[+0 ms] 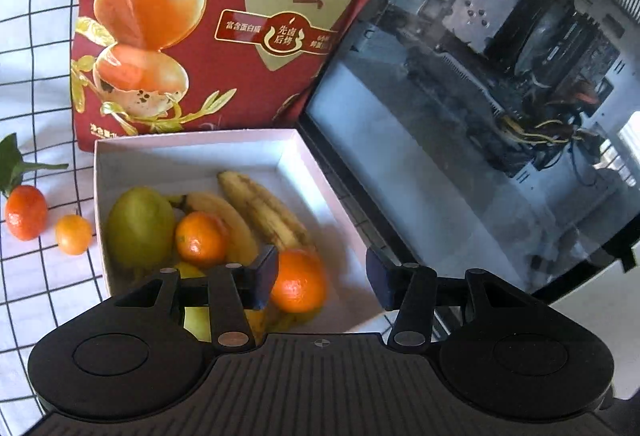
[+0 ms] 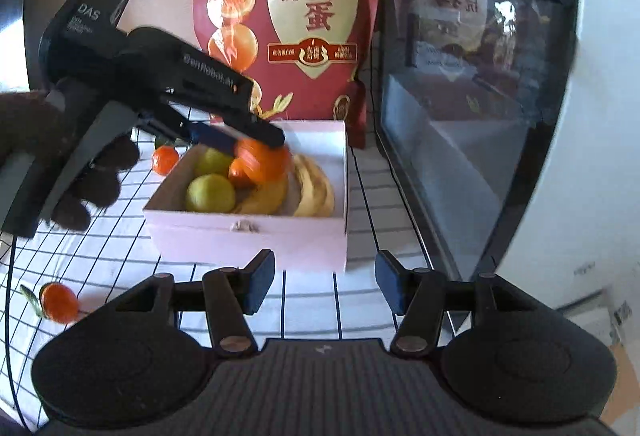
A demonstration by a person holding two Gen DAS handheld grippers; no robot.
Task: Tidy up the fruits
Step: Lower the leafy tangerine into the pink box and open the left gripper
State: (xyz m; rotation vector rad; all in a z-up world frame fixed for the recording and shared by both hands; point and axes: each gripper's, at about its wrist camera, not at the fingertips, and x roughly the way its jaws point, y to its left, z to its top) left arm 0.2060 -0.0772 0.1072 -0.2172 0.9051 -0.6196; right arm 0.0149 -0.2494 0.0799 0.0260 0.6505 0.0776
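Observation:
A pale pink box [image 1: 192,151] [image 2: 248,236] holds bananas [image 1: 264,207], a green mango [image 1: 138,226], a small orange [image 1: 200,238] and other fruit. My left gripper [image 1: 322,278] is open above the box. A large orange [image 1: 298,282] [image 2: 262,159], blurred, sits just below its left finger, free of the jaws. In the right wrist view the left gripper [image 2: 240,133] hangs over the box. My right gripper [image 2: 324,286] is open and empty, in front of the box. Two small oranges [image 1: 26,211] [image 1: 73,234] lie on the cloth left of the box.
A red snack bag [image 1: 224,23] [image 2: 288,23] stands behind the box. A glass-sided computer case [image 1: 480,115] [image 2: 472,115] stands close on the right. A checked cloth [image 1: 40,95] covers the table. Another small orange [image 2: 60,302] lies near my right gripper's left side.

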